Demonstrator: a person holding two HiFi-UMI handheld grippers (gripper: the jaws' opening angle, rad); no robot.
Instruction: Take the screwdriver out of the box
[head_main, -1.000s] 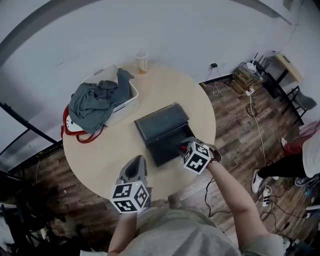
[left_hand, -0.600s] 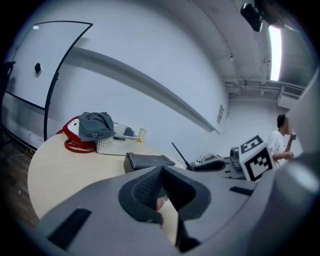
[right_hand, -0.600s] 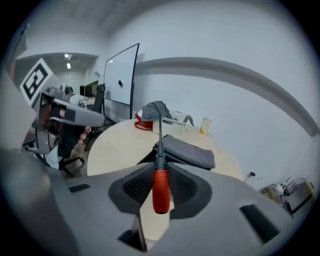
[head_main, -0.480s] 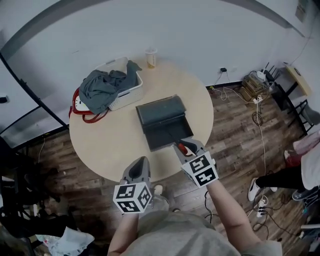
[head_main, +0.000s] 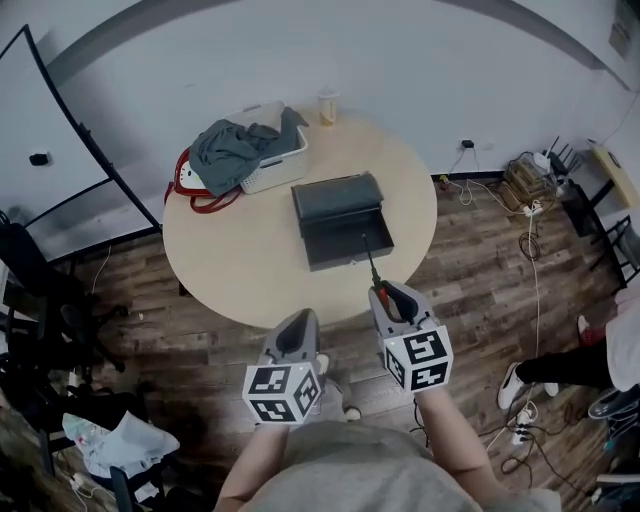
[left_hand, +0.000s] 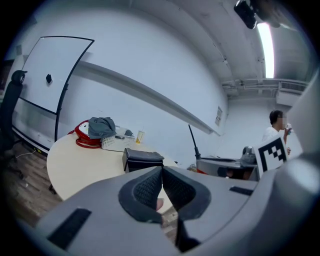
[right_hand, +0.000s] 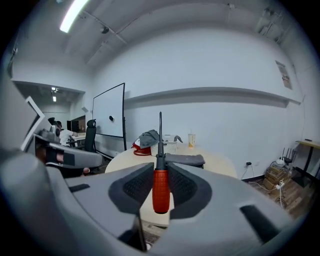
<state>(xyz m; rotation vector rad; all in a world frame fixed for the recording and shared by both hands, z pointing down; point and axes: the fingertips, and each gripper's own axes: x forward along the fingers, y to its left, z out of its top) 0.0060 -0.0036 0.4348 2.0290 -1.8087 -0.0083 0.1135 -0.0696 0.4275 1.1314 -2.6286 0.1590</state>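
Note:
The dark grey box (head_main: 338, 219) lies open in the middle of the round beige table (head_main: 230, 262). My right gripper (head_main: 386, 294) is shut on the red handle of the screwdriver (head_main: 392, 299). The black shaft points toward the box, and the tool hangs off the table's near edge, outside the box. In the right gripper view the screwdriver (right_hand: 160, 189) stands upright between the pads, with the box (right_hand: 185, 160) behind it. My left gripper (head_main: 299, 328) is beside it over the floor, shut with nothing in it. In the left gripper view its pads (left_hand: 149, 189) meet, and the box (left_hand: 142, 159) lies ahead.
A white basket (head_main: 272, 172) holding grey cloth (head_main: 238, 146) sits at the table's far left, with a red-rimmed object (head_main: 186, 187) beside it and a cup (head_main: 327, 106) behind. A whiteboard (head_main: 62, 130) stands at left. Cables (head_main: 520, 215) and furniture lie at right. A person (left_hand: 276, 126) stands far off.
Both grippers have drawn back from the table toward my body. The right one has lifted the screwdriver up out of the box and past the table edge.

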